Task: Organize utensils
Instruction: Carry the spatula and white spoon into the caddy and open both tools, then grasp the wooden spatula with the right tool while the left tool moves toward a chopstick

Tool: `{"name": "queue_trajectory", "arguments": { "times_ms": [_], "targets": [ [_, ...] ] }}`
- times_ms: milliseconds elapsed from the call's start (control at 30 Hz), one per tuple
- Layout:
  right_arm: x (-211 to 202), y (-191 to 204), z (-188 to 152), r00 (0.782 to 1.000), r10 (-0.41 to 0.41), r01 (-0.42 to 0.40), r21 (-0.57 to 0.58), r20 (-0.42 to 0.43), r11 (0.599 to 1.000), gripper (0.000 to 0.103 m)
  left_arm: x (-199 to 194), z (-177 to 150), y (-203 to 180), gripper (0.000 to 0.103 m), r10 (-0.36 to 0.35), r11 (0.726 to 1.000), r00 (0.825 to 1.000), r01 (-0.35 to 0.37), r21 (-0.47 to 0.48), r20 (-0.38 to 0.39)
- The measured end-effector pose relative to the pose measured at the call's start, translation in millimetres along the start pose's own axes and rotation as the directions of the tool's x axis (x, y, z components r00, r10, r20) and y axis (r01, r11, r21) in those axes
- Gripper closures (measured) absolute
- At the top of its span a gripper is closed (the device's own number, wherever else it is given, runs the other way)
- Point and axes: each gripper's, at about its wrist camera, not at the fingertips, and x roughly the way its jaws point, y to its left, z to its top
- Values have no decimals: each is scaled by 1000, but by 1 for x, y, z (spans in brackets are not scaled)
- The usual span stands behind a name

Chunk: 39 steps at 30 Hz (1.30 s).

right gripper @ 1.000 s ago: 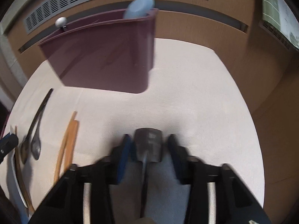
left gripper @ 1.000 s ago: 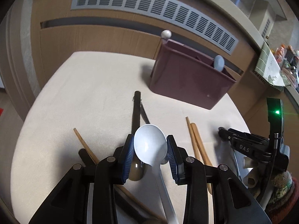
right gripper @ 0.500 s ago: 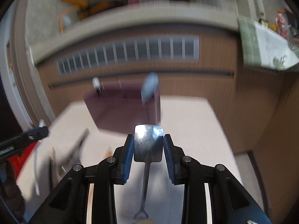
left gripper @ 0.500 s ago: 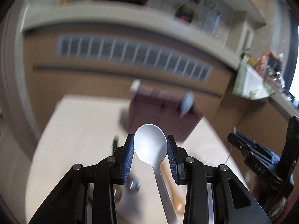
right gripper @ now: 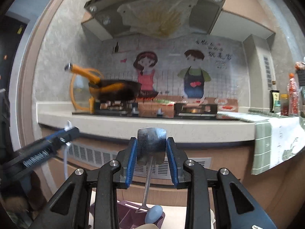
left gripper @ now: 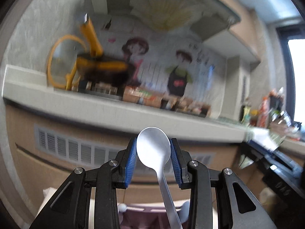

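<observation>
Tongs (left gripper: 153, 160) grip spoon (left gripper: 153, 147) (bowl edges).

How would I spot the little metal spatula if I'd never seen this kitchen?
Find the long pale countertop under the cartoon wall. In front of it, the right claw clamps a flat, squarish steel blade: the small spatula, handle hanging down. The left claw's spoon has a round bowl instead.

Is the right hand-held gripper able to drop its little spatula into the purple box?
Probably yes. The right hand-held gripper holds the spatula handle-down above the purple box, with nothing between them.
</observation>
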Motion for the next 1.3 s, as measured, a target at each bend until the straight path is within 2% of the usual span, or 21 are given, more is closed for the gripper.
{"name": "queue_trajectory", "arguments": {
  "times_ms": [200,300,433,567,733,767,833,933,1033,1100,1167,1233,1300],
  "targets": [
    [52,-2,-49,990,14,-12,13,-144,1000,75,54,-55,12,67,53,999,995,-53,0,-88],
    [71,-6,-72,980,9,-4,25,-201,1000,75,76,-73,4,67,81,995,989,-75,59,-122],
    [81,-8,-92,971,10,0,41,-238,999,75,86,-92,-6,67,119,988,981,-101,119,-154],
    [82,-9,-108,962,24,-13,45,-271,999,75,87,-108,-1,67,86,994,968,-69,79,-236],
    [81,-13,-134,926,92,-52,118,-365,992,74,82,-121,4,66,12,1000,939,-15,-4,-343],
    [78,-16,-136,919,106,-54,146,-379,988,74,79,-119,6,66,0,1000,932,-10,-25,-361],
    [69,-21,-135,922,106,-44,170,-374,985,74,66,-112,10,66,-17,999,930,-3,-52,-367],
    [42,-26,-125,936,84,-24,175,-342,984,71,34,-91,17,66,-43,995,940,11,-98,-337],
    [11,-18,-121,935,64,-20,129,-348,991,71,-1,-78,28,64,-43,993,939,2,-120,-342],
    [-5,-11,-125,930,59,-26,95,-362,995,71,-26,-78,36,59,-29,991,933,-19,-129,-358],
    [-19,-4,-135,916,71,-44,76,-395,996,71,-51,-85,45,59,4,991,925,-55,-123,-381],
    [-27,5,-147,889,95,-72,67,-448,995,71,-75,-93,52,59,51,988,910,-106,-112,-411],
    [-33,16,-164,851,130,-110,69,-509,992,71,-100,-106,62,58,93,983,893,-153,-104,-441]
  ]
}}
